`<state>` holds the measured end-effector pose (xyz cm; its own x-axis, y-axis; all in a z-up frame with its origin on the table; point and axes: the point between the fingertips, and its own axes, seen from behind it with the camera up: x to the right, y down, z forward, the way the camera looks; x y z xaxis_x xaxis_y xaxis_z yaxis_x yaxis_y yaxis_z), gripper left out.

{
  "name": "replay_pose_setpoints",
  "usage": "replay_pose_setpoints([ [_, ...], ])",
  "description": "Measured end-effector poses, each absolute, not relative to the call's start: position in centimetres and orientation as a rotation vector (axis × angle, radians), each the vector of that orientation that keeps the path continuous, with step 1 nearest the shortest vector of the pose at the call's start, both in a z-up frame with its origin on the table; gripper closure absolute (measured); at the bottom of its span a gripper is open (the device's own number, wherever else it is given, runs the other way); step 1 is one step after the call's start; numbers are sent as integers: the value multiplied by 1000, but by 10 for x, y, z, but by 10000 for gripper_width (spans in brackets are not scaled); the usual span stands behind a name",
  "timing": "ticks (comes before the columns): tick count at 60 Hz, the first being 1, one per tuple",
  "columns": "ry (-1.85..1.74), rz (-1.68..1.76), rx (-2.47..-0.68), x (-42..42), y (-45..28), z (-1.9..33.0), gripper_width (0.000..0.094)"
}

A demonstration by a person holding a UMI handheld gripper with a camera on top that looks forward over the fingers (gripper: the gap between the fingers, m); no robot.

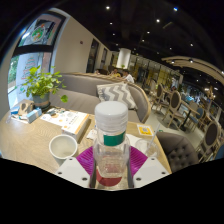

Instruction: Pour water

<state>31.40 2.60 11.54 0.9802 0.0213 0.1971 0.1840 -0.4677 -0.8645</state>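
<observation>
Clear plastic bottle (111,150) sitting upright right between the fingers of the tool (111,172), teal-green cap (111,116) screwed on top, white band just under it. Looks mostly see-through, with a bit of a reddish tint low down, probably the magenta pads (87,158) showing through; can't really tell how much water is inside. Pads pressed against both sides of the bottle, so tool closed around it and gripping, at a fairly narrow width. Can't tell whether the bottle's base is on the counter (30,135) or lifted off it.

Just left of the bottle, a small white cup (62,147) on the wooden counter, open side up, inside pale, contents not clear. Close to the left finger but not touching it.

Further back on the counter: a white book or box (70,120), a leafy green potted plant (42,85) near the window, some small bits next to it. Something yellow (145,130) lying off to the right of the bottle.

Beyond that, a grey sofa (140,100) with a chevron-striped cushion (117,93), then café chairs (180,100) and ceiling spotlights further off.

Tool pointing level and straight ahead, bottle not tilted.
</observation>
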Motion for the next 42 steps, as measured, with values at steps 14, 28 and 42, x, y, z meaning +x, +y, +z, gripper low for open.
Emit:
replay_pose_setpoints([
  [14,-37,-32,-2124,321,37,47,504],
  [28,-11,14,-2123,325,34,24,473],
  [42,41,59,-2215,323,13,17,89],
])
